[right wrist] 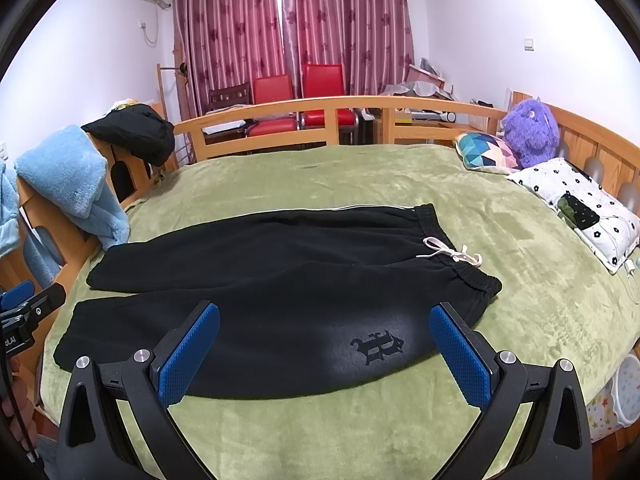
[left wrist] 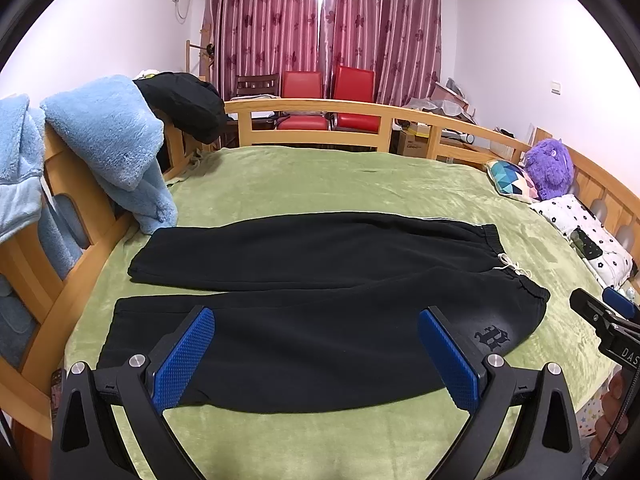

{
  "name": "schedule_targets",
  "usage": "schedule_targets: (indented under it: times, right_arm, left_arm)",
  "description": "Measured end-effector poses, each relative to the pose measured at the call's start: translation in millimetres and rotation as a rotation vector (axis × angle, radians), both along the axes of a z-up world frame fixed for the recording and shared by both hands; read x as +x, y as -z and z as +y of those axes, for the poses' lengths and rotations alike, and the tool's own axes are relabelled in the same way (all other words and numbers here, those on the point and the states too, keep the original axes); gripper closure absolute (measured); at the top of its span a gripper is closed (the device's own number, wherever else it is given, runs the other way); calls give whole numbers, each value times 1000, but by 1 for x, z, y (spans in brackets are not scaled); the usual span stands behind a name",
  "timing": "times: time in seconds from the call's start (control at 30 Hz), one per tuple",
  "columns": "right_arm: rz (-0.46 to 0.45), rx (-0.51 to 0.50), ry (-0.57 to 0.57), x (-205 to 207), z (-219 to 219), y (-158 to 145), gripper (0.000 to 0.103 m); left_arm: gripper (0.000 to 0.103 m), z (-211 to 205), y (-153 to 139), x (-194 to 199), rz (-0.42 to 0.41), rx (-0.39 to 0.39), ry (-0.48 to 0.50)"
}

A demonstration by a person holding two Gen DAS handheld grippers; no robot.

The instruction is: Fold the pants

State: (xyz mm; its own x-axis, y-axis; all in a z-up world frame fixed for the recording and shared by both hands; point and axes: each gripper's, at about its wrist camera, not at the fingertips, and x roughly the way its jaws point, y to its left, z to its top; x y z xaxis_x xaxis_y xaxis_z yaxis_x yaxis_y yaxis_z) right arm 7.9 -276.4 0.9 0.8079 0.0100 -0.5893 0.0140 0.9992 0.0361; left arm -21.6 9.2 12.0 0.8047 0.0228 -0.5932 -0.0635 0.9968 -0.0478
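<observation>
Both sets of jaws gape wide, empty, above the flat pants (left wrist: 320, 300); the left gripper (left wrist: 316, 356) and right gripper (right wrist: 324, 356) risk snagging the blanket (right wrist: 520, 280) too.

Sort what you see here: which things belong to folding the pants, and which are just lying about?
Belongs to the job:
black pants
left gripper
right gripper
green blanket

Just lying about:
purple soft toy
patterned cushion
blue towel
red chairs
</observation>
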Motion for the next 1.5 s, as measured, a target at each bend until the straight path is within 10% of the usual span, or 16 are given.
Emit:
schedule_targets:
  times: [0.63, 1.5]
  right_arm:
    - [24, 140, -35, 0, -12, 7, 1]
    - [87, -2, 2, -12, -36, 86, 32]
  left_arm:
    - [0, 4, 0, 0, 7, 65, -12]
    - [15, 93, 107, -36, 237, 15, -79]
